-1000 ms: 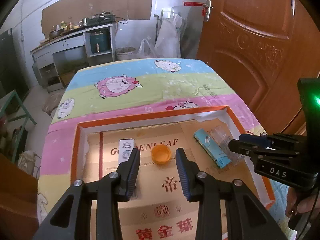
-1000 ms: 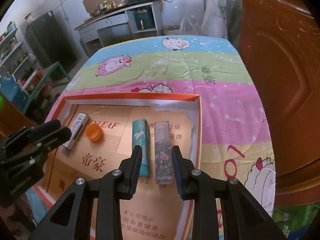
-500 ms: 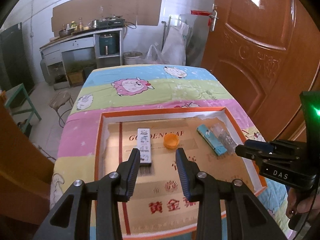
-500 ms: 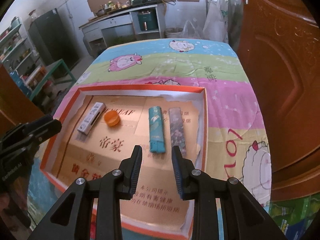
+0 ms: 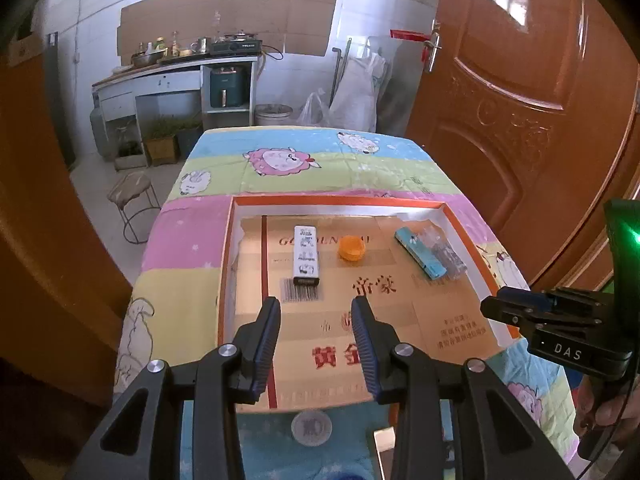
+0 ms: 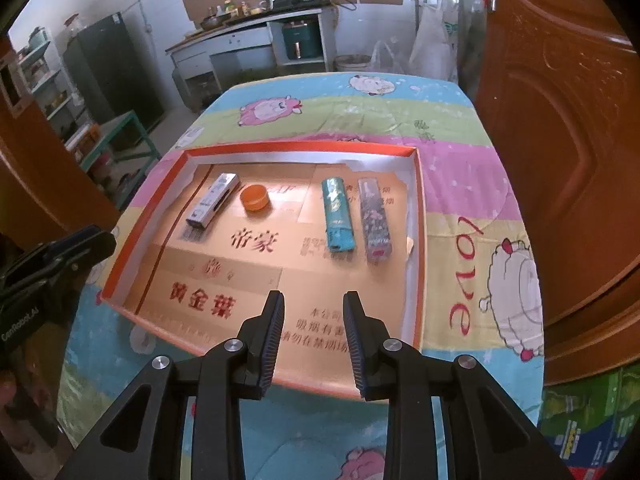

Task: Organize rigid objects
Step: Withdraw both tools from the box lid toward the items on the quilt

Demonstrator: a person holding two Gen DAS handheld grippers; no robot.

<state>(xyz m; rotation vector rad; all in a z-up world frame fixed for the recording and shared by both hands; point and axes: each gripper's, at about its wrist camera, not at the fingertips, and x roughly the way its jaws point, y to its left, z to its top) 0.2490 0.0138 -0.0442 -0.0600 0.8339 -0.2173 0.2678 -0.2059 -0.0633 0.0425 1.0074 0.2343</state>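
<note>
An orange-rimmed shallow box (image 5: 228,248) (image 6: 418,216) lies on the table. In it are a white printed box (image 5: 306,250) (image 6: 212,200), an orange cap (image 5: 352,247) (image 6: 255,197), a teal lighter (image 5: 420,253) (image 6: 338,214) and a clear patterned lighter (image 5: 446,254) (image 6: 374,220). My left gripper (image 5: 316,312) is open and empty above the box's near part. My right gripper (image 6: 314,306) is open and empty over the box's near edge; it also shows in the left wrist view (image 5: 556,320).
The table wears a striped cartoon-sheep cloth (image 6: 360,116). A round clear lid (image 5: 312,426) lies on the cloth just in front of the box. A wooden door (image 5: 520,100) stands at the right, a stool (image 5: 134,196) at the left, kitchen counters at the back.
Both grippers have pulled back and up from the box; the objects look smaller and farther. All items lie where they were. Both grippers stayed open.
</note>
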